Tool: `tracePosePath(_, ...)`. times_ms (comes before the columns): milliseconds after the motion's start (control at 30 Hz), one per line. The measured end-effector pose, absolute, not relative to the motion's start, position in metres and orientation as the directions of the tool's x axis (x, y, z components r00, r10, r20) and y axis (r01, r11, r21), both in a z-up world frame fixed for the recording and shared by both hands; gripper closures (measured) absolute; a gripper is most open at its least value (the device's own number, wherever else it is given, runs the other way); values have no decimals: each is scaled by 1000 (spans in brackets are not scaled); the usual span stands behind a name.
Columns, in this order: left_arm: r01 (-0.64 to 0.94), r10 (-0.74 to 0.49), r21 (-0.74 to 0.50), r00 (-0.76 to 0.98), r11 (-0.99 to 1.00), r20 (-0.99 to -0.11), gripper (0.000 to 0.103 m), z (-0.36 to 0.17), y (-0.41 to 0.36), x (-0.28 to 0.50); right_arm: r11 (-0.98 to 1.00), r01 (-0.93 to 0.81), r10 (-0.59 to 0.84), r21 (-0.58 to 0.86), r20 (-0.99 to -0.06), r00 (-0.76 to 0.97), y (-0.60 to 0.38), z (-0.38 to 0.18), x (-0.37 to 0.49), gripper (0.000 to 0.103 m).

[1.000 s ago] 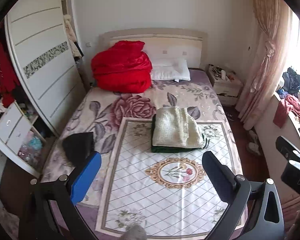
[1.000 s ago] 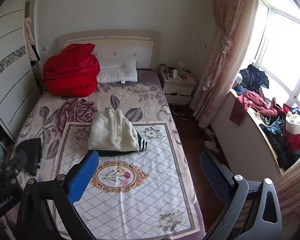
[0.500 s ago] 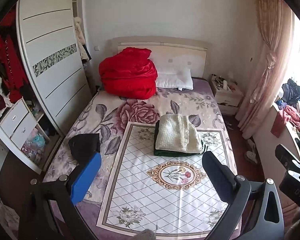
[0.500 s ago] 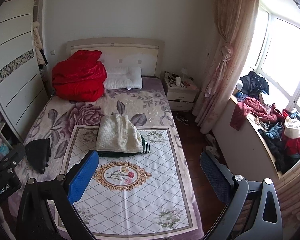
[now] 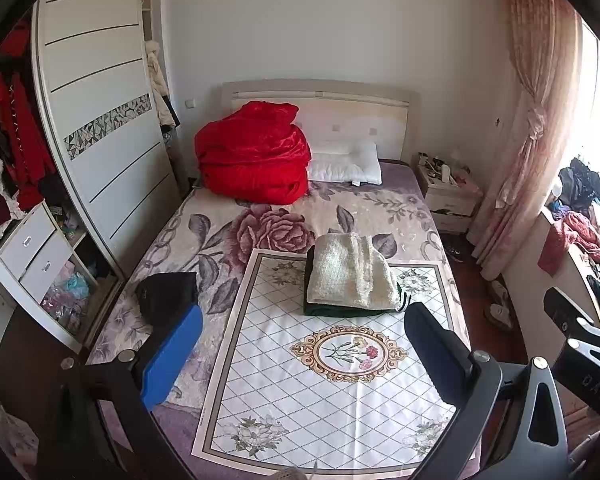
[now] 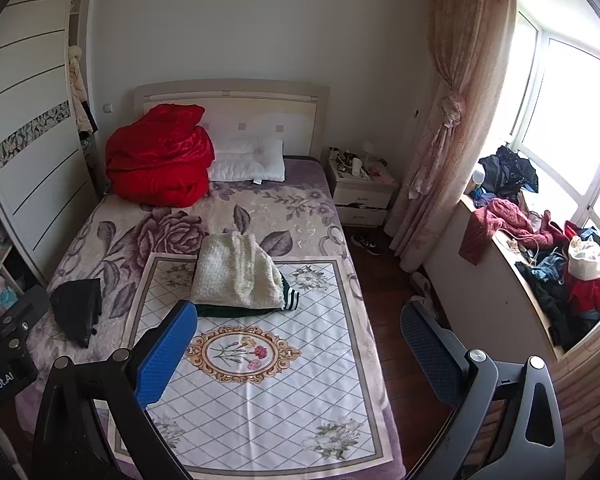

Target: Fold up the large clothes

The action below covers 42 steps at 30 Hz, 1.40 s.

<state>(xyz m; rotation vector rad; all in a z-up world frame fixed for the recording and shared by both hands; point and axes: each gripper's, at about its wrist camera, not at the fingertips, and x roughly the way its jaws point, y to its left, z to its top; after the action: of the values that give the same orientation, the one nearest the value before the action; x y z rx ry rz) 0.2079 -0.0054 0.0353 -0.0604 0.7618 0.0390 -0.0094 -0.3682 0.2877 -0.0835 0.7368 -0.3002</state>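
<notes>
Left wrist view: both claws, left claw and right claw, spread, empty, drawn back higher. Folded cream sweater atop dark green garment, mid-bed; black garment left. Stack likely finished.

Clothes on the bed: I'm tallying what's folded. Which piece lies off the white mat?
The black garment, alone on the floral bedspread by the wardrobe side; the cream sweater and the green one beneath are stacked on the mat.
</notes>
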Motion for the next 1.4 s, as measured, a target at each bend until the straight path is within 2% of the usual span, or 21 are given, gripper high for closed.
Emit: tracePosePath(1400,-40,-8,-55,741,998,-671,0,45,-13,196,965,214,-260,-151,-641,722,-367,296,-13,0)
